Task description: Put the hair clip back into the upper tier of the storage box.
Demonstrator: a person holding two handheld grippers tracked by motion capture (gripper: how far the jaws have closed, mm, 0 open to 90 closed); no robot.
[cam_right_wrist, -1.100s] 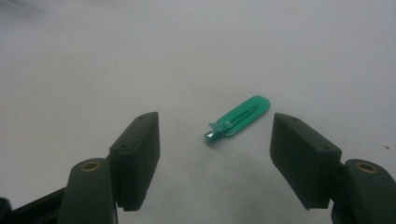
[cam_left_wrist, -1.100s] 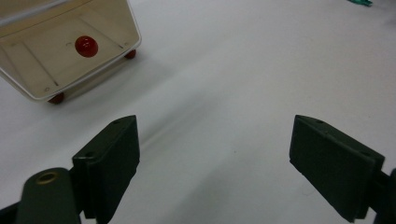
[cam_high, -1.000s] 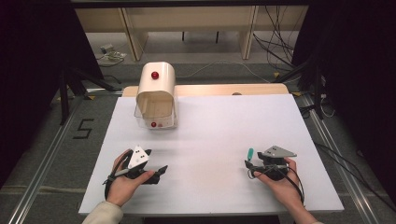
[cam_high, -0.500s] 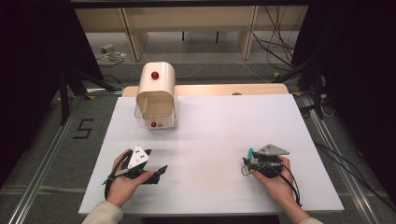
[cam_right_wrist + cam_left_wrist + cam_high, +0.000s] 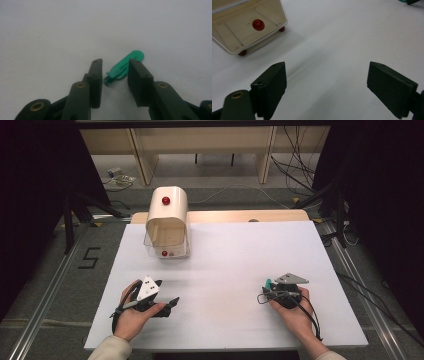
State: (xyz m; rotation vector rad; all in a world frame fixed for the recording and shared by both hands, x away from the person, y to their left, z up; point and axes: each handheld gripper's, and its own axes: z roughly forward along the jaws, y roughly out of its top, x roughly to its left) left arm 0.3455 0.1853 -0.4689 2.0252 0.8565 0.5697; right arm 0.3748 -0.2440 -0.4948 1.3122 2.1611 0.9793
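A small green clip (image 5: 268,283) (image 5: 125,66) lies flat on the white table cover. My right gripper (image 5: 268,293) (image 5: 113,65) is open, its jaws standing on either side of the clip's near end with a gap on the left side. My left gripper (image 5: 166,293) (image 5: 327,72) rests at the front left, wide open with nothing between its jaws. It points toward a cream box (image 5: 167,220) (image 5: 249,27) with a rounded lid, red knobs (image 5: 165,200) (image 5: 258,24) and small red feet, standing at the back left.
The white cover (image 5: 240,250) spans the table, with a strip of wood (image 5: 240,215) showing at its far edge. Cables (image 5: 300,175) and stand legs (image 5: 75,215) lie on the floor beyond and beside the table. A person's hands hold both grippers.
My right gripper has shifted a little left and turned, bringing its jaws around the green clip. The left gripper and the box have stayed put.
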